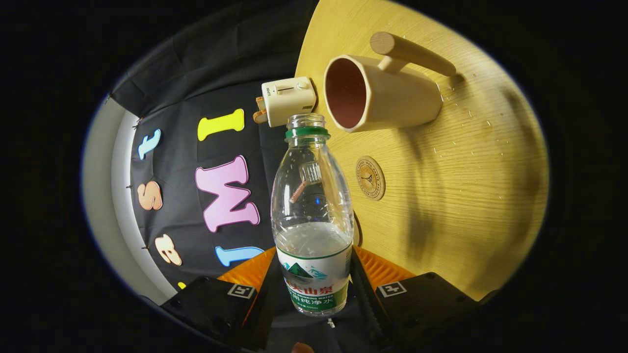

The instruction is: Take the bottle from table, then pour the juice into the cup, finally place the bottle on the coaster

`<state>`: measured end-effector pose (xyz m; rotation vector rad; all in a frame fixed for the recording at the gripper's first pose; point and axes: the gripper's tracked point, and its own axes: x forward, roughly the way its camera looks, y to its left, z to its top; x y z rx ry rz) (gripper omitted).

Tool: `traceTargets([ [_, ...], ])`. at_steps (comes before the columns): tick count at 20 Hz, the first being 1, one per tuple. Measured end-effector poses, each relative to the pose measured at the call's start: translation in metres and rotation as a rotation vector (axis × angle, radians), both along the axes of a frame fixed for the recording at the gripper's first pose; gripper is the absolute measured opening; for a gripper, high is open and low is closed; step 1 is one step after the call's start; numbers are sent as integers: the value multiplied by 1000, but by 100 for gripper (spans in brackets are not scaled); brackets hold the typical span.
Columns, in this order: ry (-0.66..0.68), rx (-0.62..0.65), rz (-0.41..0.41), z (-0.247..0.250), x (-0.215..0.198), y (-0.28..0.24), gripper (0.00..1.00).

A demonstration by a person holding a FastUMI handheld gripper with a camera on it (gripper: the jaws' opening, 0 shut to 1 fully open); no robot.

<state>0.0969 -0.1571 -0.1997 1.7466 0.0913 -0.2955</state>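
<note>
The clear plastic water bottle with the green neck ring and green-and-white label [312,215] sits between the jaws, which close on its labelled lower body from both sides and hold it. The gripper [314,299] is rolled over so the round pale wooden counter [466,196] stands on edge in this view and the bottle's open, capless mouth points toward the cream faceted cup with the long wooden handle [387,93]. The mouth is just short of the cup's rim, not over it. The liquid fills only the lower part, so the bottle is probably light. Its thin walls likely give under squeeze, and a hard pinch could push liquid up and out. The label band looks like the best hold, being less slick than bare plastic. The round wooden coaster with the dark printed emblem [370,178] lies on the counter near the cup. A small cream toaster-shaped box [288,100] sits beside the cup.
</note>
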Motion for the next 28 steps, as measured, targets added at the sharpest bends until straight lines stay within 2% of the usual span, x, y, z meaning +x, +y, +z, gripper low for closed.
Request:
traceTargets([
  [28, -23, 115, -56, 12, 8, -4, 75],
])
